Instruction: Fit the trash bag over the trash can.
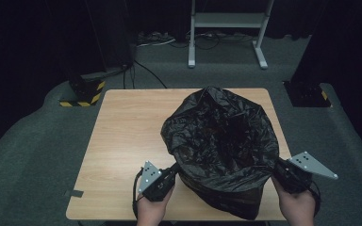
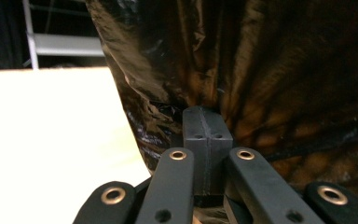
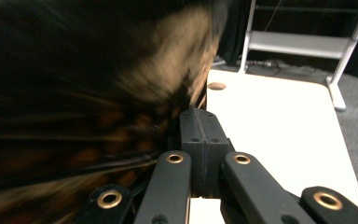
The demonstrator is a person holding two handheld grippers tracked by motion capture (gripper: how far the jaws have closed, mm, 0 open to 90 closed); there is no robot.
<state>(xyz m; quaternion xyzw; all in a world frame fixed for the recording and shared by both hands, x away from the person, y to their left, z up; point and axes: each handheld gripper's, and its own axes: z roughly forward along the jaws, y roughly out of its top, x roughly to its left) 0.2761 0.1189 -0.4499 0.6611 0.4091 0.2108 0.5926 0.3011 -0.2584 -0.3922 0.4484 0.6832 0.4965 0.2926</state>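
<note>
1. At the left of the high view, a yellow-and-black striped floor marker (image 1: 84,96) is seen on the grey carpet beyond the tabletop's far left corner.
2. The wooden tabletop (image 1: 122,136) is left bare over its left half.
3. The left hand-held gripper (image 1: 173,168) is held in the person's left hand (image 1: 151,209) near the front edge, with a grey three-cornered plate on top. In the left gripper view its jaws are seen pressed together, and the left hand-held gripper (image 2: 207,122) is clamped on a fold of the bag's left side.
4. The black plastic bin bag (image 1: 221,141) is stood on the right half of the tabletop, its mouth pulled open upward and its foot reaching the front edge. Glossy crumpled film (image 2: 261,70) is shown rising just ahead of the jaws.
5. The right hand-held gripper (image 1: 279,165) is held in the right hand (image 1: 296,207) at the bag's right side. In the right gripper view the jaws are closed flush, with the right hand-held gripper (image 3: 201,122) gripping the bag's edge; the film (image 3: 84,93) is blurred there.
6. A white metal frame (image 1: 226,21) is stood on the floor behind the tabletop.
</note>
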